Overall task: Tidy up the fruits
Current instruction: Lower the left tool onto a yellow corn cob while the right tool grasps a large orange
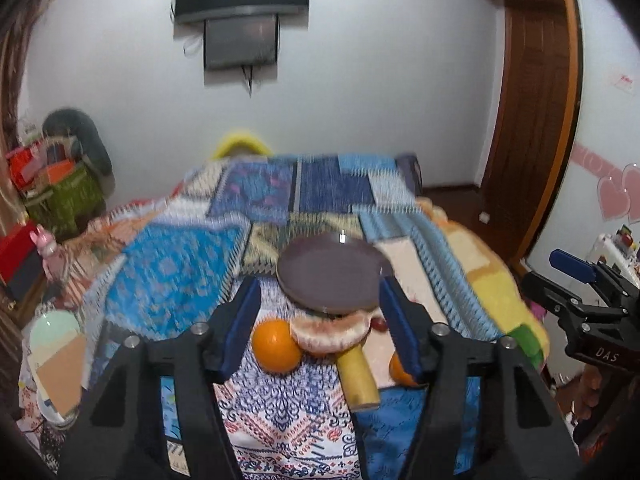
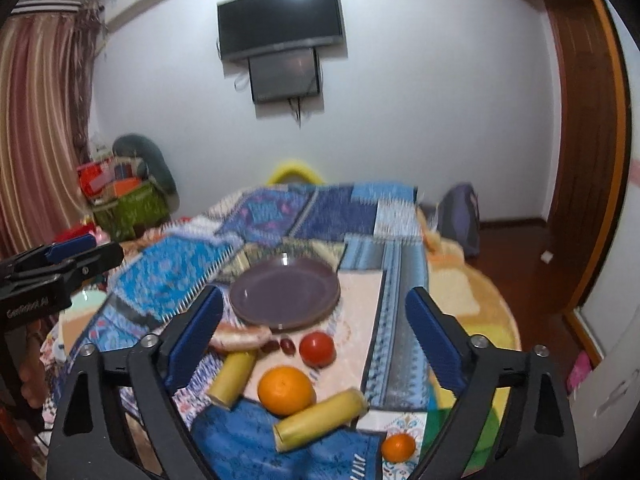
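Observation:
An empty purple plate (image 1: 332, 272) (image 2: 284, 294) sits mid-table on the patchwork cloth. In front of it lie fruits: a large orange (image 1: 276, 346) (image 2: 286, 390), a pale peeled fruit (image 1: 330, 334) (image 2: 240, 336), two yellow cylinder pieces (image 2: 232, 378) (image 2: 320, 418), a red round fruit (image 2: 317, 349), small dark red fruits (image 2: 280, 346) and a small orange (image 2: 398, 447). My left gripper (image 1: 320, 286) hovers open above the orange and peeled fruit, holding nothing. My right gripper (image 2: 316, 294) is open over the fruit group, wider apart and empty.
A patterned blue cloth (image 1: 180, 264) covers the table. A mint-green bowl (image 1: 54, 328) stands at the left edge. Boxes and a green basket (image 2: 128, 208) are piled by the curtain at the left. A wooden door (image 2: 588, 160) is at the right, with a TV on the far wall.

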A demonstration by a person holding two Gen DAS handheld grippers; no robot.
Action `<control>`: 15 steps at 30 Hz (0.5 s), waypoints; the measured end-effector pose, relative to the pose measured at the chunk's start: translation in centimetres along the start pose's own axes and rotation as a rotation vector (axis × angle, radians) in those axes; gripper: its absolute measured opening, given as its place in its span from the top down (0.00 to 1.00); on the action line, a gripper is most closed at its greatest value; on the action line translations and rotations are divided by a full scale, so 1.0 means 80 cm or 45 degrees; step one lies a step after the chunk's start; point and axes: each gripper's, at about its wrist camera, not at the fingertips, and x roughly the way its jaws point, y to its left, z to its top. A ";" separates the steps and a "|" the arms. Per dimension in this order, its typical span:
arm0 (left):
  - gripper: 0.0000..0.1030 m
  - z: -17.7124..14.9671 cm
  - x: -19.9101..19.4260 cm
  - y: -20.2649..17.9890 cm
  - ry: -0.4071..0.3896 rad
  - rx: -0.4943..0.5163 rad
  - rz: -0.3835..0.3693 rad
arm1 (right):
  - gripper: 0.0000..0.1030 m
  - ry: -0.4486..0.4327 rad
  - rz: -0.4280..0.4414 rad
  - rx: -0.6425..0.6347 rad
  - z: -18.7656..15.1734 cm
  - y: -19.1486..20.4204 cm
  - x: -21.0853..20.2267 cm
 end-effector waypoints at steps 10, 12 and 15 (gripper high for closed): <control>0.44 -0.034 0.080 0.007 0.274 -0.016 -0.091 | 0.35 0.265 0.094 -0.016 -0.037 -0.007 0.061; 0.44 -0.041 0.089 0.006 0.313 -0.020 -0.108 | 0.35 0.300 0.109 -0.014 -0.044 -0.006 0.070; 0.44 -0.050 0.107 0.000 0.375 -0.022 -0.151 | 0.35 0.352 0.131 -0.022 -0.053 -0.004 0.088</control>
